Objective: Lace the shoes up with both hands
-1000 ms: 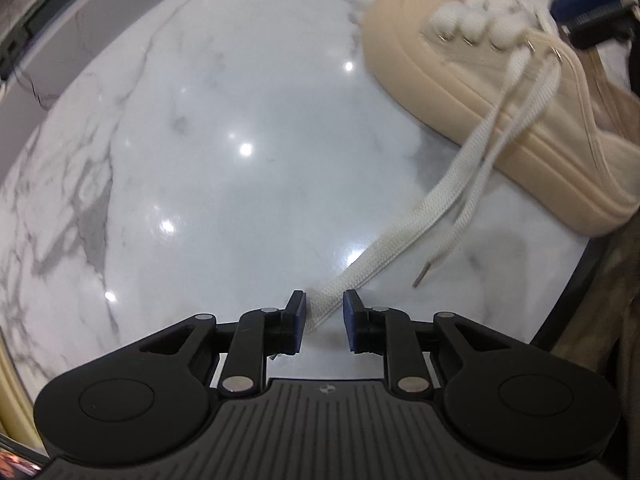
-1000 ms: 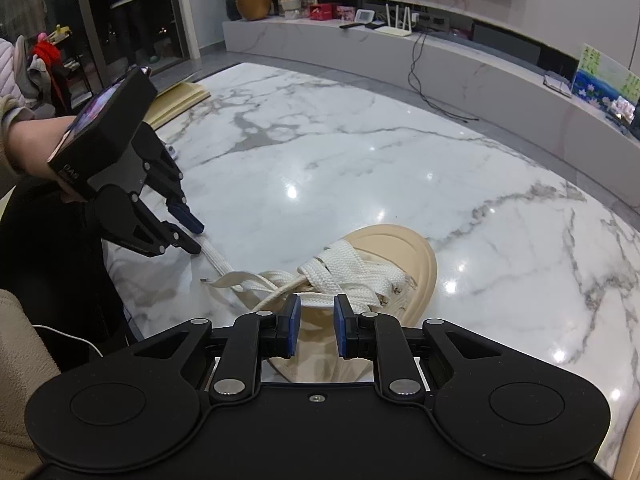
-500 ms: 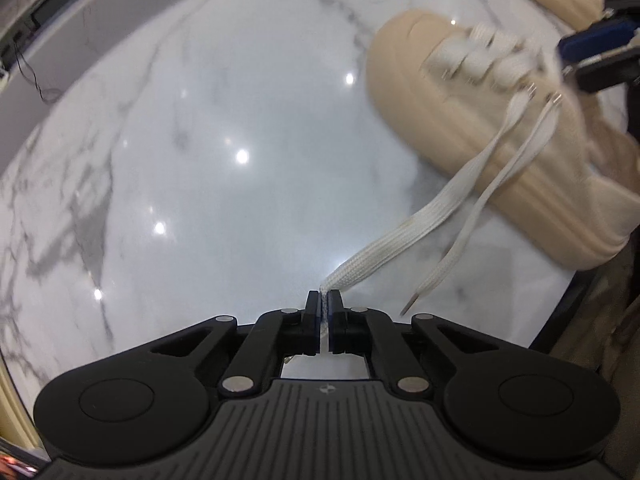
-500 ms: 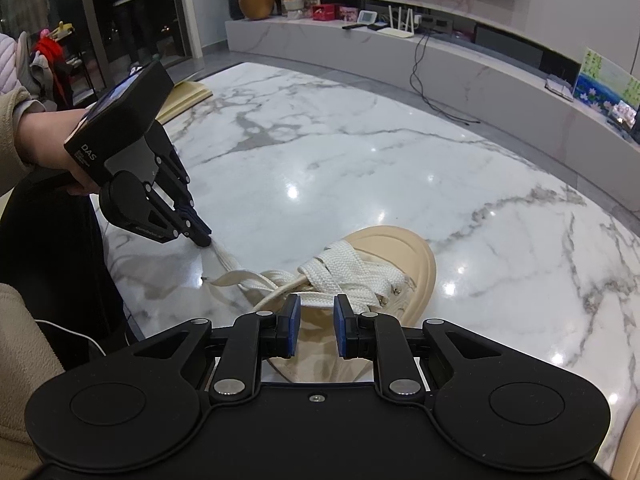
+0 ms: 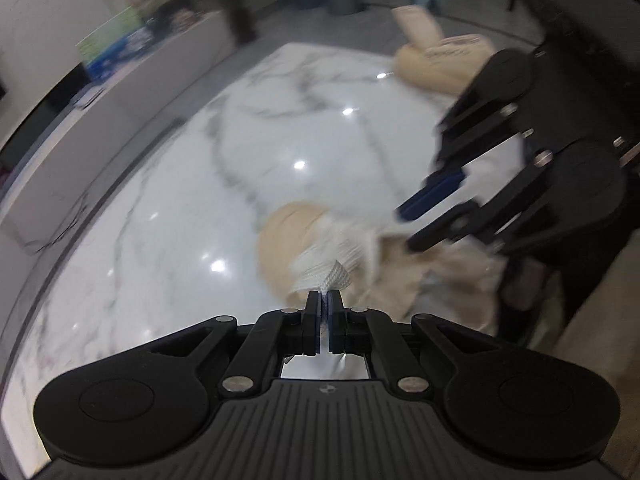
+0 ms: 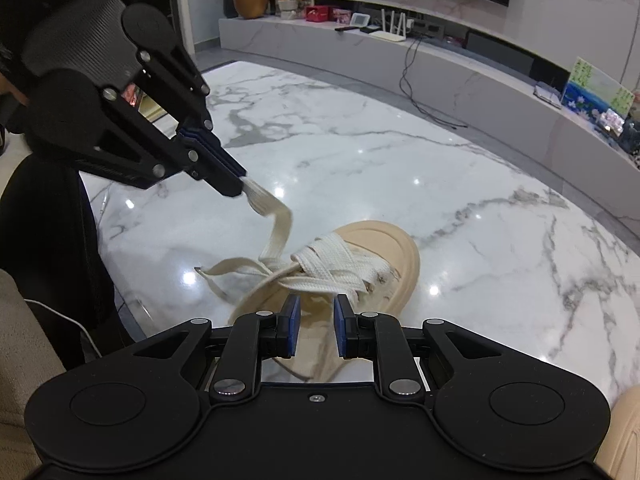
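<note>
The beige shoe (image 6: 360, 264) sits on the white marble table (image 6: 460, 184), near the edge at about 6 o'clock in the right wrist view, toe pointing toward 1 o'clock. Its cream lace (image 6: 276, 220) criss-crosses the upper, and one flat end rises off the shoe toward 10 o'clock, straight into the left gripper (image 6: 240, 186). That gripper is pinched tight on the lace end, blue pads pressed together, holding it up off the marble. A second loose end (image 6: 216, 276) trails onto the table at 9 o'clock of the shoe. From the left wrist view, heavily blurred, the lace (image 5: 334, 276) fans out just ahead of the closed left gripper (image 5: 324, 300), with the shoe (image 5: 288, 240) beyond it. The right gripper (image 6: 316, 320) hovers over the shoe's rear, fingers apart, nothing between them; in the left view the right gripper (image 5: 420, 220) shows at 2 o'clock. A second beige shoe (image 5: 436, 64) lies at the table's far edge, 1 o'clock.
</note>
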Motion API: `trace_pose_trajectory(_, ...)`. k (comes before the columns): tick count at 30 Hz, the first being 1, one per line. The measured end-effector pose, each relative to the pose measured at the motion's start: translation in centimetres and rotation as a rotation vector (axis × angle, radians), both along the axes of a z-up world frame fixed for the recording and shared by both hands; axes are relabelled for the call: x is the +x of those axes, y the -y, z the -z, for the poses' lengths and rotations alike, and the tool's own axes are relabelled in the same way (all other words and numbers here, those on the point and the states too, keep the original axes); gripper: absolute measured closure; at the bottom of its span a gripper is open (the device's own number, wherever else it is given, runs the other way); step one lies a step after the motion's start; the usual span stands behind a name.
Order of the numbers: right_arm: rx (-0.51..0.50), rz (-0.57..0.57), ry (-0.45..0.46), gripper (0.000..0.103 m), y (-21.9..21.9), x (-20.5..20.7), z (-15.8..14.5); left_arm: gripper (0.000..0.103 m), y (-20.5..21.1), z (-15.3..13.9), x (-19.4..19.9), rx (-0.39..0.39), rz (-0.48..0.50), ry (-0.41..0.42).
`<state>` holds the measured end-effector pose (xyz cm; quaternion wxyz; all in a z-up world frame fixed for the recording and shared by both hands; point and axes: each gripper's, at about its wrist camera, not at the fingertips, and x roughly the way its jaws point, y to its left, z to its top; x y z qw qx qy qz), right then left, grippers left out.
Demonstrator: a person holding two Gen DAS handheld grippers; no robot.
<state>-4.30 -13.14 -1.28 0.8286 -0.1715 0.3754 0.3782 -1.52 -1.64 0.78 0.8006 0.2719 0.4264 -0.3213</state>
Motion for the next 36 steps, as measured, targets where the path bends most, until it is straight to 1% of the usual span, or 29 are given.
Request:
trace_pose_trajectory(4,-0.005,0.019,0.004,0.087,0.7,-0.5,-0.1,0.101,2.2,1.2,-0.2,0.010,0.026,0.005)
trace_pose_trajectory(6,-0.006,0.020,0.005,0.087,0.9,-0.8,-0.2,0.101,3.0,1.5,-0.2,0.001,0.035,0.004)
trace_pose_trajectory(8,-0.004,0.016,0.005,0.087,1.1,-1.1,-0.2,0.097,3.5,1.6,-0.1,-0.014,0.029,0.007)
trace_pose_trajectory(9,-0.004,0.016,0.005,0.087,1.1,-1.1,-0.2,0.095,3.6,1.6,0.0,-0.026,0.018,0.009)
trace_pose_trajectory(11,-0.006,0.023,0.000,0.087,1.2,-1.1,0.0,0.078,3.6,1.6,0.3,-0.069,-0.013,-0.001)
trace_pose_trajectory(13,-0.011,0.029,-0.002,0.087,1.2,-1.1,0.2,0.072,3.6,1.5,0.3,-0.096,-0.025,-0.005)
trace_pose_trajectory(14,-0.013,0.031,-0.002,0.087,1.3,-1.1,0.3,0.071,3.6,1.4,0.2,-0.098,-0.022,-0.005)
trace_pose_trajectory(24,-0.013,0.039,-0.016,0.087,1.5,-0.9,0.9,0.069,2.9,1.4,-0.3,-0.022,-0.009,0.020)
trace_pose_trajectory(28,0.015,0.012,-0.018,0.087,1.1,-1.2,0.5,0.069,2.5,1.4,-0.2,-0.019,-0.022,0.025)
trace_pose_trajectory(33,0.045,-0.013,-0.046,0.087,0.5,-1.3,0.5,0.069,2.1,1.4,-0.2,-0.014,-0.039,0.031)
trace_pose_trajectory(34,0.047,-0.018,-0.056,0.086,0.3,-1.3,0.6,0.069,2.0,1.4,-0.2,-0.014,-0.042,0.032)
trace_pose_trajectory(36,0.049,-0.022,-0.071,0.077,-0.1,-1.5,0.8,0.069,1.8,1.4,-0.1,-0.012,-0.049,0.034)
